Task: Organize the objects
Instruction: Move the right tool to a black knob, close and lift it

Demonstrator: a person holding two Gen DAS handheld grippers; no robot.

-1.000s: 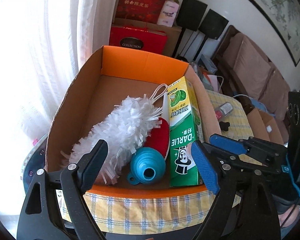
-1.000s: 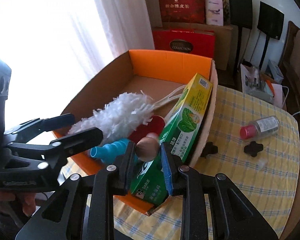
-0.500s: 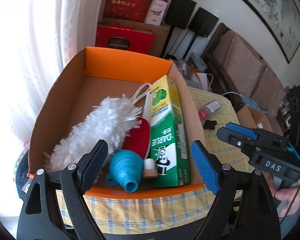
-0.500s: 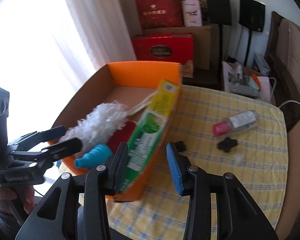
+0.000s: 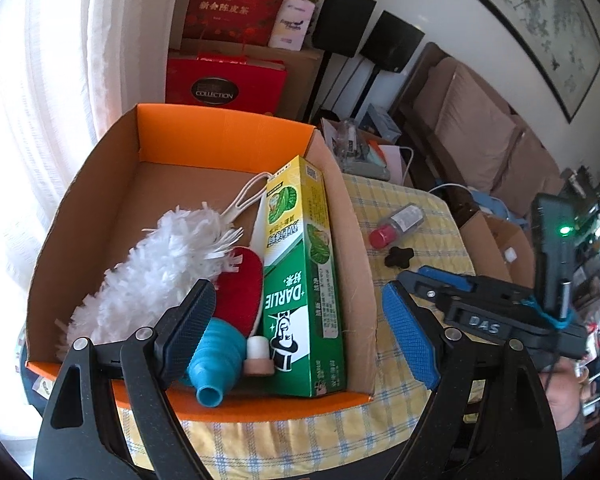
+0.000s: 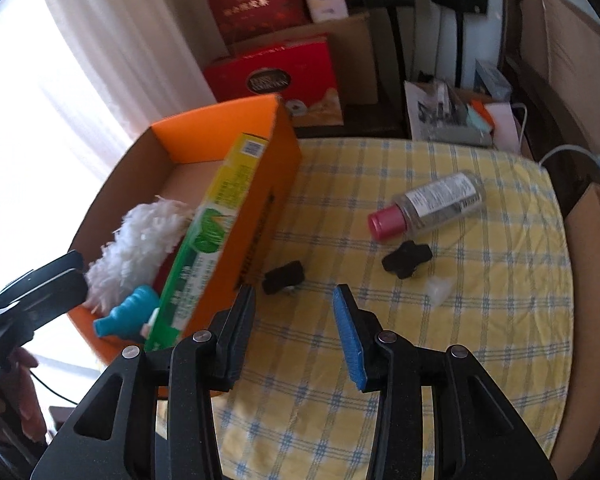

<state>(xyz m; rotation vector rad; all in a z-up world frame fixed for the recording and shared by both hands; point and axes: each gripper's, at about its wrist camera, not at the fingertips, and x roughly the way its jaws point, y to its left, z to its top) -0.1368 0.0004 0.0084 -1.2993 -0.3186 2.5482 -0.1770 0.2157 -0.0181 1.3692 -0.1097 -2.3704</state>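
Three loose items lie on the checked tabletop [image 6: 440,360] right of the box [image 6: 256,216]: a bottle [image 6: 432,204] with a red cap at centre right, a black knob [image 6: 407,258] just below it, and a black clip [image 6: 283,277] just beside the box wall. Right tongs [image 6: 296,332] have just been opening and stand apart, empty, below the clip. Left tongs [image 5: 296,334] hang wide apart over the box, empty. Lying on its side, the bottle looks light, smooth and liable to roll; a grip across its body seems best.
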